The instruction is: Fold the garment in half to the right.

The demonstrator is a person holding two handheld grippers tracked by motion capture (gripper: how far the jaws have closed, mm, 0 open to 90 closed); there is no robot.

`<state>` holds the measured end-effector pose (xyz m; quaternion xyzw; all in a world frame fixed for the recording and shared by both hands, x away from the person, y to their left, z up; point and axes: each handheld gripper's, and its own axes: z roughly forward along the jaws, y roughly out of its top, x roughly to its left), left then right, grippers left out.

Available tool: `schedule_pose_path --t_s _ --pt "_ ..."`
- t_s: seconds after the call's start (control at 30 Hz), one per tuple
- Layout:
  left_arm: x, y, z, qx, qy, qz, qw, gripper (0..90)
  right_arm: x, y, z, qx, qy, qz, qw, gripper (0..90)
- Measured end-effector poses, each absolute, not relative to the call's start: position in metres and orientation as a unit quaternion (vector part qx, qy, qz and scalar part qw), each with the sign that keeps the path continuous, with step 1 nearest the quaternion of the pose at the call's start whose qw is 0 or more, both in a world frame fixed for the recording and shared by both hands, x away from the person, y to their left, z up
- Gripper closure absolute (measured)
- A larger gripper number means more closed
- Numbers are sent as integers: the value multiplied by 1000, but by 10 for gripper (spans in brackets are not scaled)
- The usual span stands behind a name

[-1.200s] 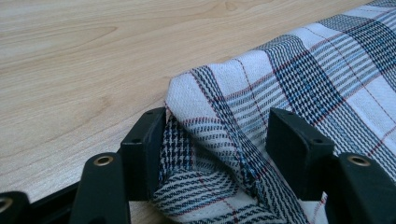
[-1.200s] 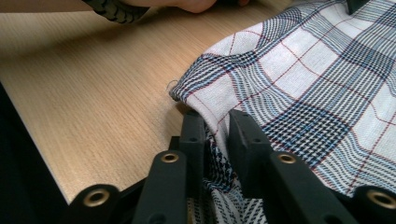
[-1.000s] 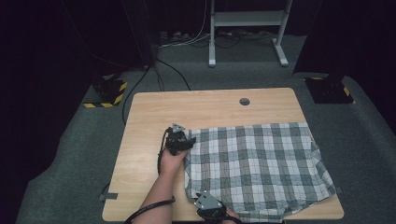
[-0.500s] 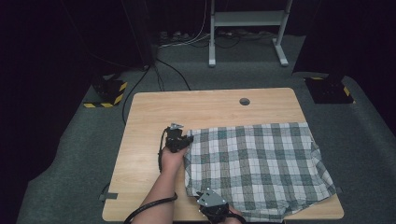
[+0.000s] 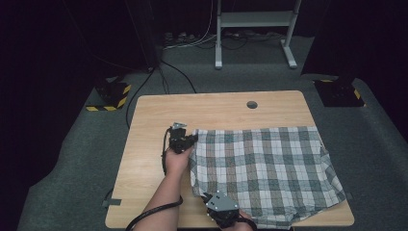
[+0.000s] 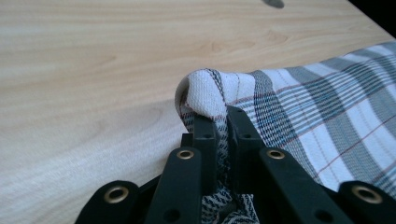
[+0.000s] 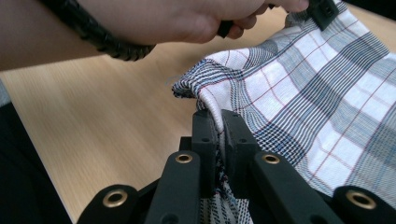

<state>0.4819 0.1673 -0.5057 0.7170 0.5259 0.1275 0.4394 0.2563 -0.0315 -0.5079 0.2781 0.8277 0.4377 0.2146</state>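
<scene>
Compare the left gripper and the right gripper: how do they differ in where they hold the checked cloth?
The left gripper pinches the checked cloth at its far left corner, while the right gripper pinches the near left corner, close to the table's front edge. The left gripper's jaws have just closed on the cloth; the right gripper's were already closed. Both are shut on the fabric, which bunches up between the jaws.

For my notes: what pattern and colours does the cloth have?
The cloth is a grey-and-white plaid with thin red lines, clearest in the right gripper view.
</scene>
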Motion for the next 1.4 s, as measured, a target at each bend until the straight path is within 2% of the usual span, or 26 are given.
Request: schedule_pose_path --t_s 0.47,0.83,1.17,1.27,1.4 --pt "478 215 -453 712 531 159 432 846 259 -10 -458 248 804 489 229 841" --pt "470 253 -377 697 522 212 443 847 263 11 -403 225 772 539 251 843" --pt "470 251 -296 706 482 258 450 847 264 16 -345 210 736 587 262 844" --pt "472 242 -293 711 476 257 449 846 264 14 -339 208 731 593 267 844" --pt "479 229 -308 715 481 242 447 844 270 3 -349 224 733 585 264 844"
